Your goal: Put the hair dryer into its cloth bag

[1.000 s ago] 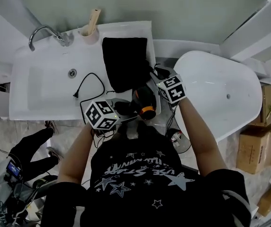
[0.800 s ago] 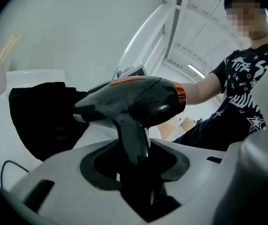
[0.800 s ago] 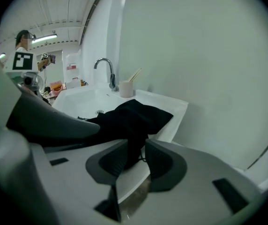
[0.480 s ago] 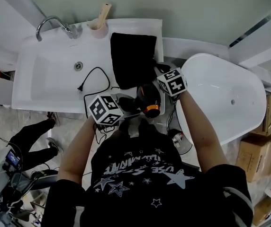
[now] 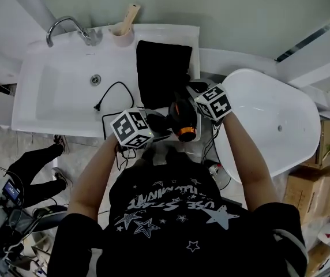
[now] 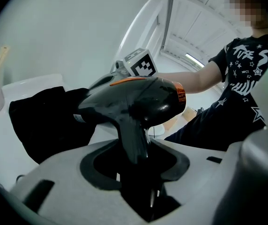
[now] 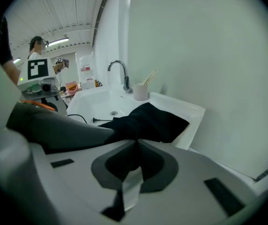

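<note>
The black hair dryer [image 5: 182, 121] with an orange ring is held above the sink's front right corner. My left gripper [image 5: 158, 126] is shut on its handle [image 6: 133, 135], and the barrel [image 6: 138, 95] lies crosswise above the jaws. The black cloth bag [image 5: 162, 71] lies flat on the sink counter, just beyond the dryer. My right gripper [image 5: 191, 92] is at the bag's near right edge. In the right gripper view the jaws [image 7: 136, 142] are pinched on a fold of the bag [image 7: 152, 118]. The dryer's nozzle points toward the bag [image 6: 45, 121].
The white sink [image 5: 55, 97] has a faucet [image 5: 67, 27], a cup [image 5: 122, 36] holding a wooden stick, and the dryer's black cord and plug [image 5: 110, 100] in the basin. A white bathtub [image 5: 269, 120] stands to the right. Another person [image 5: 35, 169] is at lower left.
The right gripper has shifted slightly to the right at the bag's near edge. The left gripper still holds the dryer in about the same place.
</note>
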A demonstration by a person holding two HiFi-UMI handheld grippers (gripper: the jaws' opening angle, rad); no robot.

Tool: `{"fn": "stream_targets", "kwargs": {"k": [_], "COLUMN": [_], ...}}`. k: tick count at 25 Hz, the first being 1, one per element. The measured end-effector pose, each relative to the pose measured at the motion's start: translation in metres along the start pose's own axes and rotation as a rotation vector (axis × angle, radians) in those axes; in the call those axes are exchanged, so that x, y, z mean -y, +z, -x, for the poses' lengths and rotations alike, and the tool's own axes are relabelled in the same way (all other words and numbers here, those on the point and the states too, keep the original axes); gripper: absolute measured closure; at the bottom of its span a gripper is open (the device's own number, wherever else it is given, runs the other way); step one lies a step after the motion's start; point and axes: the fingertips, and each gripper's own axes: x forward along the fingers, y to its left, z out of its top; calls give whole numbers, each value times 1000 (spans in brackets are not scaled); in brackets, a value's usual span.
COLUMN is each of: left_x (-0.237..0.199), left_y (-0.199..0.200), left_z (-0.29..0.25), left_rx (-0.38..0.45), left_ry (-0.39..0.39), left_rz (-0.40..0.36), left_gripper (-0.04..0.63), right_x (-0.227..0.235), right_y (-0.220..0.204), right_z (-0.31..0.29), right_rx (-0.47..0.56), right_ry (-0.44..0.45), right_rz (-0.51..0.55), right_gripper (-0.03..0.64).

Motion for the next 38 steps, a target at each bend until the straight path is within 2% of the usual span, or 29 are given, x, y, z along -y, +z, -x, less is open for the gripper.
{"fn": "stream_targets", "kwargs": {"k": [9,17,24,29,38], "left_x": [-5,-18,-23,-57,-70], "left_y": [4,2,4,1,3], "left_z": [-2,-1,-5,2,2], "left_rx": [-19,-64,-73,-98,-94], "left_ry": [21,78,145,172,221], "left_rz": [-36,-76,-49,3,54], "left_gripper": [407,407,407,407,407], "right_x": [-20,-29,-39,-36,-43], "right_y": [11,13,19,31,21], "right_z": [25,44,75,63,81], "right_rx": [15,61,115,108,140], "right_ry": [42,63,46,60,30], "right_rz": [94,78,84,67,27], "right_gripper": [603,603,603,603,603]}}
